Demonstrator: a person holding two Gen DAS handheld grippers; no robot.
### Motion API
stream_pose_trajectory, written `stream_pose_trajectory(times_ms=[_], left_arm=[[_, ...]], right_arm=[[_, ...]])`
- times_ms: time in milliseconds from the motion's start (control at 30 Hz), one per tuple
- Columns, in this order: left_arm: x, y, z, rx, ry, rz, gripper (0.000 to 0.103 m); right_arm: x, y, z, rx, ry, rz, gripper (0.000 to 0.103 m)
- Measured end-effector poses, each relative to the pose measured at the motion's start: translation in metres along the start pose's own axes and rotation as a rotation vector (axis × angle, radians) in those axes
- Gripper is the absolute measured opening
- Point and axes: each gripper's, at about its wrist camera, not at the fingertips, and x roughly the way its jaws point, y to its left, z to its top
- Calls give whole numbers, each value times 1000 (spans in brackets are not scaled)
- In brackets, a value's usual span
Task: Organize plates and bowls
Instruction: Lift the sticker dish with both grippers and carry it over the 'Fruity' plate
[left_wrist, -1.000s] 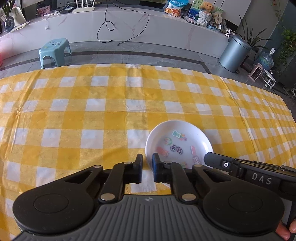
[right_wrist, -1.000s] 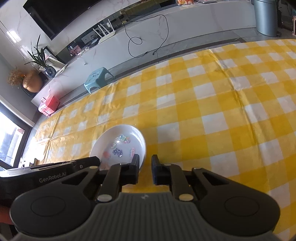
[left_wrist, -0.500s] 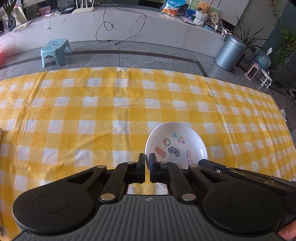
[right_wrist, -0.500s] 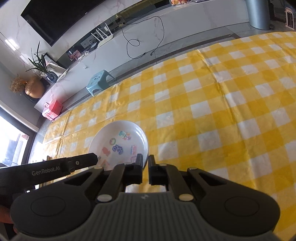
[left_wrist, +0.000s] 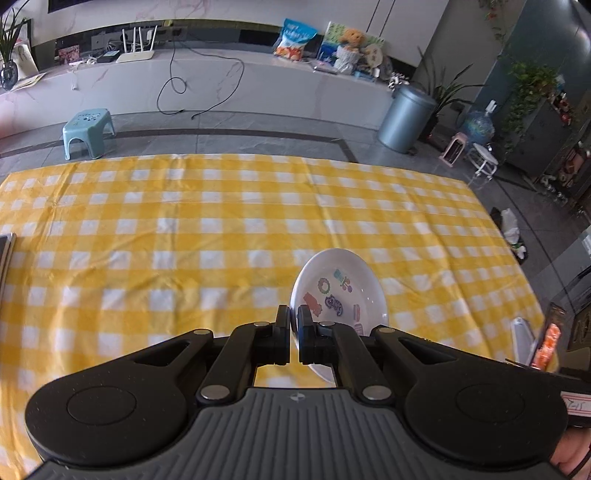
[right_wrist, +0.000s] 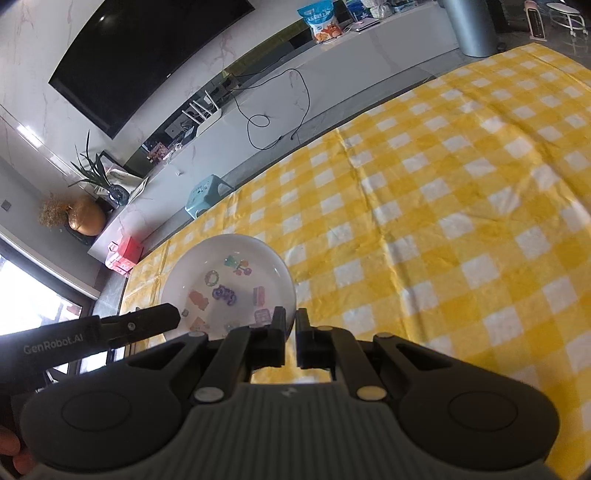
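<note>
Both grippers have lifted the white plate (left_wrist: 341, 284) up off the yellow checked tablecloth (left_wrist: 184, 229). Left gripper (left_wrist: 293, 325) pinches its near-left rim; right gripper (right_wrist: 290, 326) pinches the right rim. Nothing lies in it but printed cartoon pictures. If one hand pulls harder, the slippery rim could slide out and drop.

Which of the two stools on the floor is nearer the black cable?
The teal plastic stool, at left; the white round stool stands right of the grey bin.
</note>
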Motion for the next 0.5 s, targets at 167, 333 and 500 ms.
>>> stream_pose_trajectory(times_ms=[167, 333, 500], left_arm=[[-16, -33, -33, -1, -51, -36, 4], [-20, -59, -63, -24, -74, -64, 4], [-13, -67, -88, -92, -78, -93, 3]], right_arm=[[-44, -27, -20, 65, -32, 4, 1], [-78, -47, -39, 91, -67, -37, 1], [-96, -68, -57, 107, -78, -79, 1]])
